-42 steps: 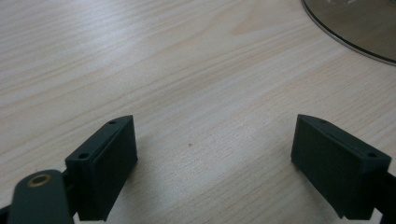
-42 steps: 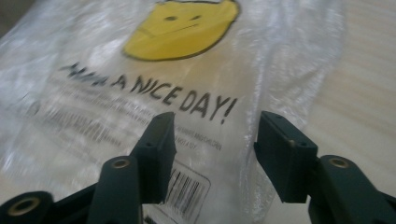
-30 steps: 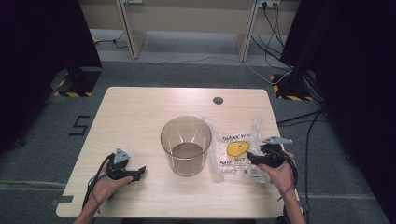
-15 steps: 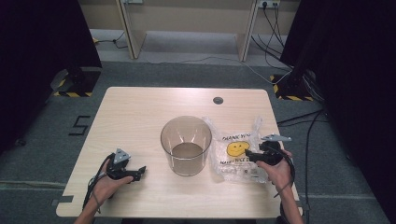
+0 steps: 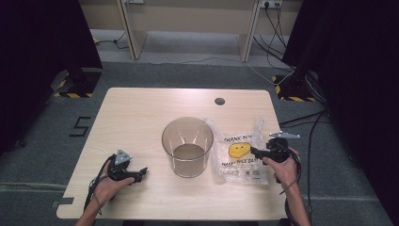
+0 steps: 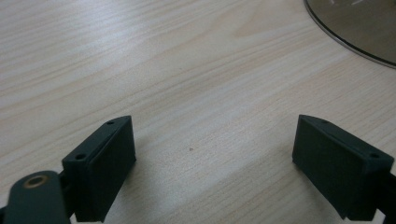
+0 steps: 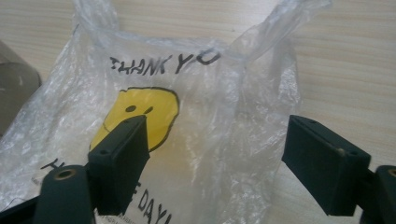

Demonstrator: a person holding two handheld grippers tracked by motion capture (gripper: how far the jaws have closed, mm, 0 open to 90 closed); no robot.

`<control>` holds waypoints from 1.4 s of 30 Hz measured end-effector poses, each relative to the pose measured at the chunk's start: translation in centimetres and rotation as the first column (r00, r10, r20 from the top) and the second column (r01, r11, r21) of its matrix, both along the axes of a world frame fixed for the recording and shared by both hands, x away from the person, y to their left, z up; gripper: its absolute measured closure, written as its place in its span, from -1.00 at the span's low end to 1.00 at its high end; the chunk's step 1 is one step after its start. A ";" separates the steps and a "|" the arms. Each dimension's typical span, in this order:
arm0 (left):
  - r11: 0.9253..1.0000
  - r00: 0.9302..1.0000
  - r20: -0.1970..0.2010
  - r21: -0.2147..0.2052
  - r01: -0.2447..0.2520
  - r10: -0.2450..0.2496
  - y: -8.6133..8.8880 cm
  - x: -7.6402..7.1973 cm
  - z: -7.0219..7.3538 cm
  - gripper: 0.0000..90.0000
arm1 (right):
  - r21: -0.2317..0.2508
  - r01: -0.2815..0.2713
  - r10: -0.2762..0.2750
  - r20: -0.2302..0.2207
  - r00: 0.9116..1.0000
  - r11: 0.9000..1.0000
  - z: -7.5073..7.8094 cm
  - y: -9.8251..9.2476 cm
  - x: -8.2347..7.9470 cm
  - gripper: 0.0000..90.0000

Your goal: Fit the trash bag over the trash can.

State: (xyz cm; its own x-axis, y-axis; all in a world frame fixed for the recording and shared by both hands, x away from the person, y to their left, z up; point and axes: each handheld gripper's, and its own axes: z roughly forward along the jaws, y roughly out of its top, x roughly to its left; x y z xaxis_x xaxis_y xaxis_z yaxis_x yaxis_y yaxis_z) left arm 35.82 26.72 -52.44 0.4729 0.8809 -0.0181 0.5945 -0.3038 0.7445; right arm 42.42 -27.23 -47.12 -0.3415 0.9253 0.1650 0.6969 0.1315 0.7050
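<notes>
A clear plastic bag [image 5: 237, 153] printed with a yellow smiley face and "THANK YOU" lies flat on the table, right of a transparent round bin [image 5: 187, 146]. My right gripper [image 5: 254, 151] reaches over the bag's right edge, pointing left. In the right gripper view its jaws [image 7: 217, 154] stand wide apart above the crinkled bag [image 7: 196, 116]. They have just been opening, with the film under them and nothing pinched. My left gripper [image 5: 142, 173] rests at the front left. It is open [image 6: 215, 149] over bare wood, with the bin's base [image 6: 355, 23] ahead.
The wooden table [image 5: 141, 117] has a small round cable hole [image 5: 219, 100] near its far edge. Bare wood stretches behind and left of the bin. The bin's wall [image 7: 14, 88] shows at the left of the right gripper view. Dark curtains and floor cables surround the table.
The right gripper has shifted very slightly over the bag's edge. The left gripper, bin and bag sit where they were.
</notes>
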 end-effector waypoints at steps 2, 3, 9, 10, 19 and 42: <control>1.000 1.000 0.001 0.000 -0.001 0.001 0.0 0.0 0.0 -0.73 | 0.008 0.021 -0.021 -0.008 1.000 1.000 0.0 -0.3 0.4 -0.55; 1.000 1.000 0.001 0.000 -0.001 0.001 0.0 0.0 0.0 -0.73 | 0.008 0.021 -0.021 -0.008 1.000 1.000 0.0 -0.3 0.4 -0.55; 1.000 1.000 0.000 0.002 -0.001 0.001 0.0 0.0 0.0 -0.73 | -0.007 0.033 -0.033 -0.034 0.999 0.999 -0.4 -0.4 1.6 -0.58; 1.000 1.000 0.000 0.001 -0.002 0.002 0.0 0.0 0.0 -0.73 | -0.018 0.035 -0.036 -0.047 0.998 0.999 -0.6 -0.3 2.0 -0.58; 1.000 1.000 0.001 0.000 -0.001 0.001 0.0 0.0 0.0 -0.73 | -0.046 0.021 -0.026 -0.110 0.994 0.999 -2.4 0.1 3.1 -0.58; 1.000 1.000 -0.001 0.001 0.000 0.000 0.0 0.0 0.0 -0.72 | -0.125 -0.167 0.172 0.028 0.985 0.978 -3.0 3.3 1.5 0.94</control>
State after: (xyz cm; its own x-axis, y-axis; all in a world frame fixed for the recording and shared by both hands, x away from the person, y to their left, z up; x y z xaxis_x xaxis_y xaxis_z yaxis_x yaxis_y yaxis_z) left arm 35.79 26.72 -52.43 0.4726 0.8811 -0.0179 0.5952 -0.3041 0.7438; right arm 43.94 -23.92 -50.14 -0.4993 0.8656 0.0384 0.6295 0.3319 0.7025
